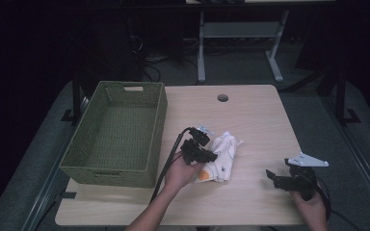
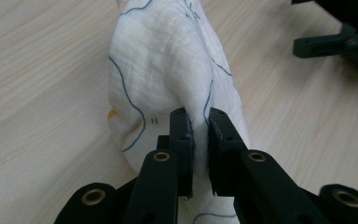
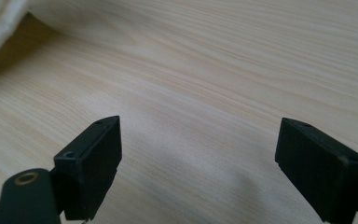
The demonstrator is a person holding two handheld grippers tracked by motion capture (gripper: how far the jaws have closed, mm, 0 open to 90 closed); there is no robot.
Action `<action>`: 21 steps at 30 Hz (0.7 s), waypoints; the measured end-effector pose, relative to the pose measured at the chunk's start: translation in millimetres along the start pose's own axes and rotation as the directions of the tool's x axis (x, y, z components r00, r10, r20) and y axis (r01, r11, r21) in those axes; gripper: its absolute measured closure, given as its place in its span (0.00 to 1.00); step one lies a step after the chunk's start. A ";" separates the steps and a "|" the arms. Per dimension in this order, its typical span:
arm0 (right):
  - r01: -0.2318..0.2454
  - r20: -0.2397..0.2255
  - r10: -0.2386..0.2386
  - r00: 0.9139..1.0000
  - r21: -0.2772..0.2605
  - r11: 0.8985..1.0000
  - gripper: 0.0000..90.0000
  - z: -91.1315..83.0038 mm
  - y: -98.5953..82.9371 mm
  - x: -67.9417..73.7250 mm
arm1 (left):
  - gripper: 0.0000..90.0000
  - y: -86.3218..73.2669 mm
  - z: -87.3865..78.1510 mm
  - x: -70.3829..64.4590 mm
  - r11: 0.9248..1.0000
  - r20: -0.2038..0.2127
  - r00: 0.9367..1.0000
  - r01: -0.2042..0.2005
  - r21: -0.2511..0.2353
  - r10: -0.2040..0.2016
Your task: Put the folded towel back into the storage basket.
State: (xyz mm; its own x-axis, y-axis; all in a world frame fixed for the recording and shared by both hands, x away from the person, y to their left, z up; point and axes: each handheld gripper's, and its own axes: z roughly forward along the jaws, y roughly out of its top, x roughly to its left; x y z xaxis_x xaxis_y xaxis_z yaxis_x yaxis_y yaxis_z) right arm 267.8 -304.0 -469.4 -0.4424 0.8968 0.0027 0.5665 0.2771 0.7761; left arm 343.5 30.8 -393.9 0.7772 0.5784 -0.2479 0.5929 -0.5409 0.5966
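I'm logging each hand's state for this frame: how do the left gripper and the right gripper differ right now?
The left gripper has its jaws closed on a fold of the white cloth; the right gripper has its jaws wide apart with nothing between them. The left gripper sits at the cloth near the table's middle; the right gripper sits apart near the right edge, above bare wood. Both are black, two-jawed and hand-held.

Cloth (image 3: pixel 0 28) cut off at top-left edge, blurred.

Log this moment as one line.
left gripper: shut on white cloth | right gripper: open, empty | green basket: empty
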 end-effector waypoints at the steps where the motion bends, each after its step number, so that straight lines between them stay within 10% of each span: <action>1: 0.001 0.001 -0.001 1.000 0.001 1.000 0.16 -0.1 0.0 0.0 | 0.92 0.2 -3.1 -0.6 1.000 0.003 1.000 0.004 -0.006 -0.004; 21: -0.003 0.001 0.003 1.000 0.007 1.000 0.16 -0.4 -0.4 0.5 | 0.91 3.2 -65.2 14.1 0.996 0.041 0.998 0.053 -0.069 -0.050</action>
State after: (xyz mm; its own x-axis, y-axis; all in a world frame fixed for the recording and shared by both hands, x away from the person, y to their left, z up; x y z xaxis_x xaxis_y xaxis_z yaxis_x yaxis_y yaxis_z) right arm 267.1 -303.8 -469.5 -0.4399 0.8980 0.0045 0.5725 0.2765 0.7719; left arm 342.6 77.0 -345.7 0.7546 0.5793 -0.3081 0.6170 -0.4667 0.6336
